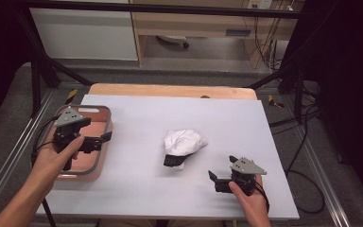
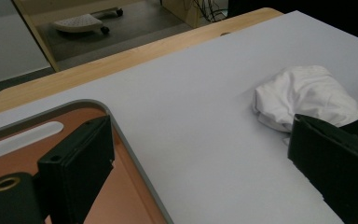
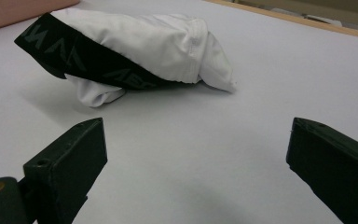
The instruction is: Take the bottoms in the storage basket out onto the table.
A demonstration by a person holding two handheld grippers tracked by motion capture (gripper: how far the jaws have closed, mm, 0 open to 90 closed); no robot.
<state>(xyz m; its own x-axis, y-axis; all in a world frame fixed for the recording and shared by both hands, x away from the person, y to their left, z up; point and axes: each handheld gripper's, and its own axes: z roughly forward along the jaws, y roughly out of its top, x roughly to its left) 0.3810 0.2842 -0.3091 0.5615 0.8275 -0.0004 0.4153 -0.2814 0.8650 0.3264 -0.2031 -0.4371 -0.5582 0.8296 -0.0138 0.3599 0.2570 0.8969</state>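
Garment (image 1: 184, 142): lying crumpled, looking soft and light; gripping the black waistband (image 3: 81, 58) likely best.
Left gripper (image 1: 105, 138): hovering spread, empty.
Right gripper (image 1: 221, 169): gaping, empty.

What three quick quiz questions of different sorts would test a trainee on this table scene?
1. True or false: the crumpled white cloth garment with a black waistband lies inside the pink plastic tray with a grey rim.
2. Which hand-held gripper hovers over that tray: A left, B right?
3. Fill in: both hand-held grippers have their jaws ____.

Key: 1 false, it lies on the white table sheet; 2 A; 3 open.
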